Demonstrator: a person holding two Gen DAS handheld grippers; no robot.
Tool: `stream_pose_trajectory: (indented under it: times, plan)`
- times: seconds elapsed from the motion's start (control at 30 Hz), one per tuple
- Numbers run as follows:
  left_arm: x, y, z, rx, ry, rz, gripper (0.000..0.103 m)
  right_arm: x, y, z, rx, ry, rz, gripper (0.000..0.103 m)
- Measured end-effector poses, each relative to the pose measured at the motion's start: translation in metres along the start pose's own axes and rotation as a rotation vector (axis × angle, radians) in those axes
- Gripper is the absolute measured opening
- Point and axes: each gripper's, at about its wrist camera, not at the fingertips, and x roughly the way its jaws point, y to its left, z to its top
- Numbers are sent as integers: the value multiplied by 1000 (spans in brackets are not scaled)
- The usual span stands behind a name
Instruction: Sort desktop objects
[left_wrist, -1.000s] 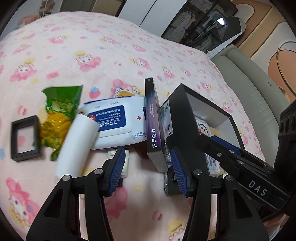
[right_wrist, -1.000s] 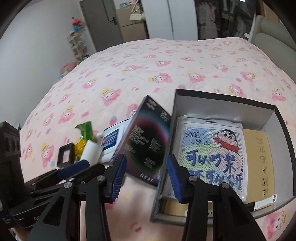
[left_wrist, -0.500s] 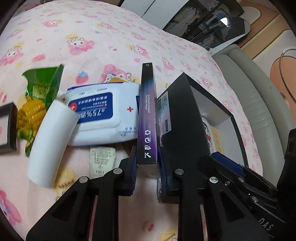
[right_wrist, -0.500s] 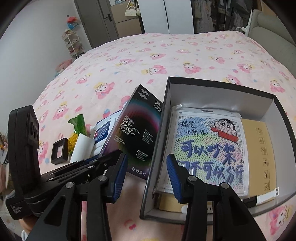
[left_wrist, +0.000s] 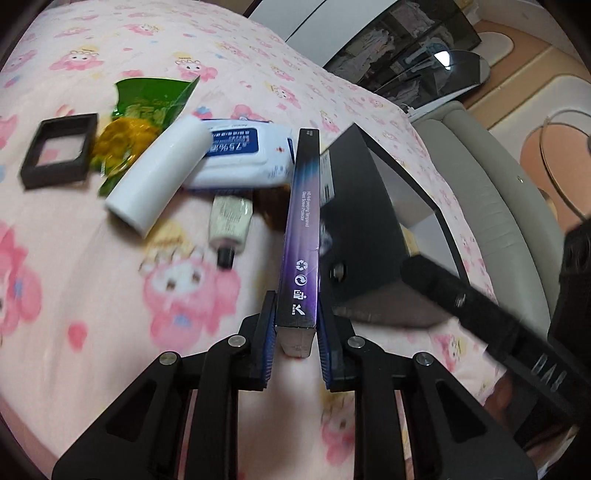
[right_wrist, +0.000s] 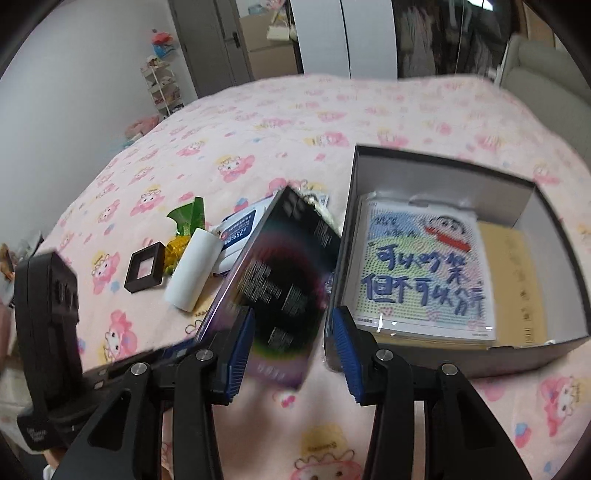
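Observation:
My left gripper (left_wrist: 295, 343) is shut on the near end of a thin purple-black box (left_wrist: 301, 240) that stands on edge beside the open black storage box (left_wrist: 362, 229). In the right wrist view the same purple-black box (right_wrist: 284, 280) tilts against the storage box's left wall (right_wrist: 343, 258). My right gripper (right_wrist: 291, 350) hangs open above the purple-black box's near corner, its pads clear of it. Inside the storage box lie a cartoon card sheet (right_wrist: 424, 269) and a tan packet (right_wrist: 517, 288).
On the pink blanket (left_wrist: 110, 295), left of the purple-black box, lie a white roll (left_wrist: 159, 177), a wipes pack (left_wrist: 240, 155), a small tube (left_wrist: 229, 221), a green-yellow snack bag (left_wrist: 140, 114) and a black square frame (left_wrist: 59, 151). A grey padded headboard (left_wrist: 480, 192) runs along the right.
My left gripper moved forward and closed on the purple-black box's near end. The right gripper shifted toward the storage box's near corner, jaws unchanged.

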Motion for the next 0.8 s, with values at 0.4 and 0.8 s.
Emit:
stream_pose_trajectory:
  times: [0.4,0.8]
  plan:
    - [-22,15,-44,-39,-29,-34,20,16,4,-62,27,148,85,41]
    - [-17,56,-40,-121,-89,12,26,48,0,-77,94,242,133,43]
